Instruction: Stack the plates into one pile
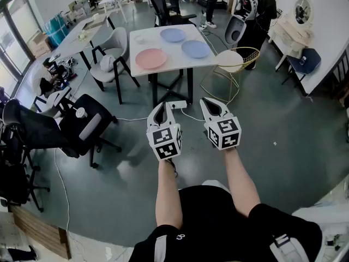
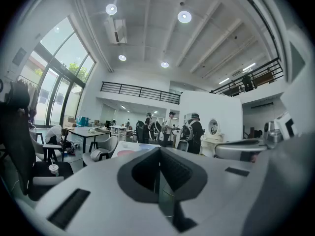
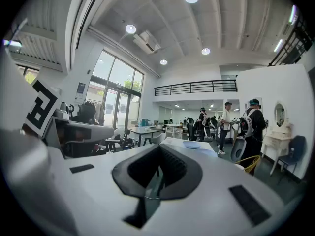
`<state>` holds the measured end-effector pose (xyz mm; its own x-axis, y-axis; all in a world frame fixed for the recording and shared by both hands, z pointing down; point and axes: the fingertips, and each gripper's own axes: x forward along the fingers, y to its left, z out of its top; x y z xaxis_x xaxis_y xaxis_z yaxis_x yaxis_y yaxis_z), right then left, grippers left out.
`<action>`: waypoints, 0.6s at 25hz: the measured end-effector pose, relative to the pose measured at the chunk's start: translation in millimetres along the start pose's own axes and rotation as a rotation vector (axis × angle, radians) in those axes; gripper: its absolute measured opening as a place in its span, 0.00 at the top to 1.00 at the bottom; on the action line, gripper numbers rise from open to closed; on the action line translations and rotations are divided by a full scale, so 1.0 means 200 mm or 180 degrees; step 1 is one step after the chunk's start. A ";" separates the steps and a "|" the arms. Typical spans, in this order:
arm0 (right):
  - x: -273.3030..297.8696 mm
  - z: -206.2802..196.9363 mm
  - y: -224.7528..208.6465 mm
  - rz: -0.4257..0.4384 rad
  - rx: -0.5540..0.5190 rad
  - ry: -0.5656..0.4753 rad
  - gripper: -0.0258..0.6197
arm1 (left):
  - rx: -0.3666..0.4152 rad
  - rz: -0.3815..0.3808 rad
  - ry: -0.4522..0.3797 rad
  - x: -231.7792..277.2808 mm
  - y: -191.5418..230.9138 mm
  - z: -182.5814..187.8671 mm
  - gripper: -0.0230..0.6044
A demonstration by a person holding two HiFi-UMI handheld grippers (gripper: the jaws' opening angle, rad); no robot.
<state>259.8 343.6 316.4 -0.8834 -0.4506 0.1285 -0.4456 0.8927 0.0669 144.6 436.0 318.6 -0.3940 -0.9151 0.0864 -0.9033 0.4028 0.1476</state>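
The left hand-held gripper [image 1: 163,112] and right hand-held gripper [image 1: 214,109] were closed and empty at frame centre. Well above them, on the worktop [image 1: 175,60], lay the pink plate [image 1: 150,58], nearer the left, the near blue plate [image 1: 196,49] and the far blue plate [image 1: 173,35], all unstacked.

The white left hand-held gripper [image 1: 162,107] and right hand-held gripper [image 1: 206,101] carry black-and-white marker cubes [image 1: 165,142] and dark-lined jaws; the top [image 1: 218,222] is black, short-sleeved.
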 end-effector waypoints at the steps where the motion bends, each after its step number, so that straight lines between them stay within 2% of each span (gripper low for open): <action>1: 0.00 0.01 0.00 -0.0017 -0.0012 -0.0018 0.95 | 0.0001 -0.0002 0.0006 0.00 0.00 0.01 0.94; 9: 0.00 0.03 0.03 -0.0012 -0.0038 -0.0075 0.95 | -0.0029 0.0012 0.0049 -0.01 0.03 0.01 0.94; 15: 0.00 0.00 0.03 -0.0046 0.0076 -0.0080 0.95 | -0.0063 -0.0044 0.0084 -0.01 0.01 -0.01 0.94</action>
<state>257.1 349.9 317.4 -0.8802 -0.4635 0.1026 -0.4614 0.8861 0.0449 144.3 438.7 321.5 -0.3765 -0.9198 0.1101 -0.9050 0.3906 0.1683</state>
